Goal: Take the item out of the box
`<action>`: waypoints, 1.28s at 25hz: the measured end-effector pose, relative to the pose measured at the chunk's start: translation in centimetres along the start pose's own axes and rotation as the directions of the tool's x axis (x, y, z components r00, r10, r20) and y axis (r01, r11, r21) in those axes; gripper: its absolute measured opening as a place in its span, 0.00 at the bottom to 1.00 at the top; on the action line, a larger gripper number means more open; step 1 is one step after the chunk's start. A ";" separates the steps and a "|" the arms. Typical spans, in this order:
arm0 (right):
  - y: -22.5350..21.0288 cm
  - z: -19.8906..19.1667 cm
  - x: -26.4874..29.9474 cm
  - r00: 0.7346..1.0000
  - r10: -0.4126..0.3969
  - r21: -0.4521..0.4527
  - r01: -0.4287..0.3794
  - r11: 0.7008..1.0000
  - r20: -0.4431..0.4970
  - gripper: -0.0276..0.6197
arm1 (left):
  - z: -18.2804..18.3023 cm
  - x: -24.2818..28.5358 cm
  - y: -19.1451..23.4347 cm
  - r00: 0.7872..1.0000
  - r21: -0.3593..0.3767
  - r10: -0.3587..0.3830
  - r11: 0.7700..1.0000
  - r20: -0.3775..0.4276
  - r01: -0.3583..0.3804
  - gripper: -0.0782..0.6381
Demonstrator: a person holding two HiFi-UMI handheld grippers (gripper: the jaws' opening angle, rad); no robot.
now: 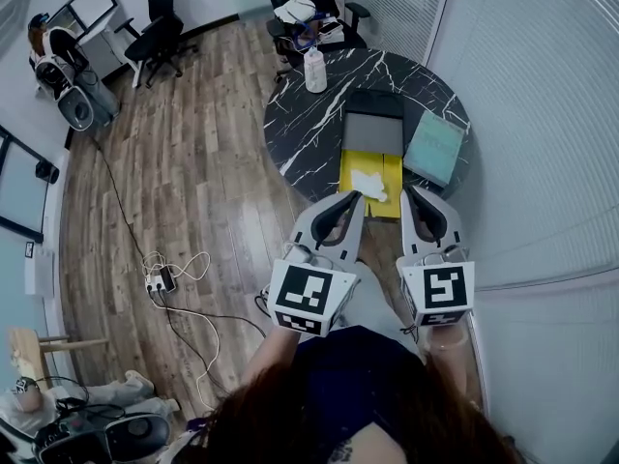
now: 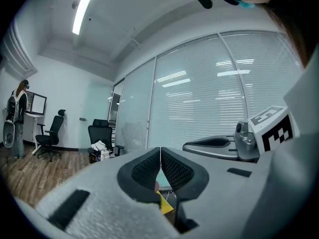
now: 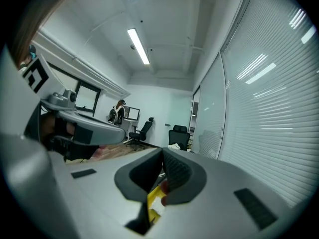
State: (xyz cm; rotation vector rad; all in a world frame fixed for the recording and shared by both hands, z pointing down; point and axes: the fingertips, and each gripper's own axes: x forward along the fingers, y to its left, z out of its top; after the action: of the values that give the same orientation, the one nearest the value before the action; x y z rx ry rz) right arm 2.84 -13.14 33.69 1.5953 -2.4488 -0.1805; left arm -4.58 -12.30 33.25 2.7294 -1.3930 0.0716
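On the round black marble table [image 1: 319,114] lies an open yellow box [image 1: 371,184] with a white item [image 1: 368,183] inside it. A grey lid or panel [image 1: 373,131] lies just beyond the box. My left gripper [image 1: 354,198] hangs at the box's near left edge, jaws closed tip to tip with nothing held. My right gripper [image 1: 409,193] hovers at the box's near right edge, also shut and empty. In the left gripper view the left gripper [image 2: 160,151] shows touching pads with a bit of yellow below. The right gripper [image 3: 162,152] looks the same in its own view.
A teal notebook [image 1: 434,147] lies right of the box. A clear bottle [image 1: 315,71] stands at the table's far edge. Office chairs [image 1: 160,32] stand beyond, and cables with a power strip [image 1: 162,280] lie on the wooden floor at left. A curved glass wall with blinds runs along the right.
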 end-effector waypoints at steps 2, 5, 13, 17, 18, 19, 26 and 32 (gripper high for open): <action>-0.4 0.0 0.6 1.000 0.007 -0.006 -0.007 1.000 0.002 0.08 | 0.2 0.8 0.2 1.000 0.003 0.001 1.000 0.004 -0.001 0.15; -0.9 -0.1 1.7 1.000 0.011 -0.024 -0.011 1.000 -0.018 0.08 | 0.6 1.9 0.8 1.000 0.007 0.007 1.000 0.006 -0.007 0.15; -2.2 -1.8 5.0 0.995 0.063 -0.014 -0.064 0.998 -0.083 0.08 | 1.0 5.3 2.5 1.000 0.017 0.019 1.000 0.000 -0.019 0.15; -2.4 -2.9 6.8 0.988 0.091 -0.033 -0.096 0.995 -0.122 0.08 | 1.3 6.8 3.3 1.000 0.014 0.019 1.000 0.000 -0.019 0.15; -2.4 -3.1 7.2 0.986 0.100 -0.034 -0.105 0.994 -0.130 0.08 | 1.3 7.2 3.5 1.000 0.014 0.020 1.000 -0.001 -0.020 0.15; -2.5 -3.5 7.6 0.984 0.108 -0.034 -0.114 0.993 -0.138 0.08 | 1.3 7.6 3.7 1.000 0.015 0.021 1.000 -0.003 -0.021 0.15; -2.2 -6.4 10.1 0.962 0.176 -0.016 -0.183 0.983 -0.209 0.08 | 1.0 9.9 4.8 0.999 0.014 0.033 0.999 -0.017 -0.032 0.15; -2.0 -8.8 11.8 0.933 0.236 -0.004 -0.247 0.969 -0.270 0.09 | 0.9 11.1 5.6 0.999 0.014 0.046 0.999 -0.028 -0.045 0.15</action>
State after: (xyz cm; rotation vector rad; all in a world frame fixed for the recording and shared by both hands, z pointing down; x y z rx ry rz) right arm 2.15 -24.58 43.14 1.1981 -2.3830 0.0276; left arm -2.61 -24.63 33.47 2.6964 -1.4527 0.1213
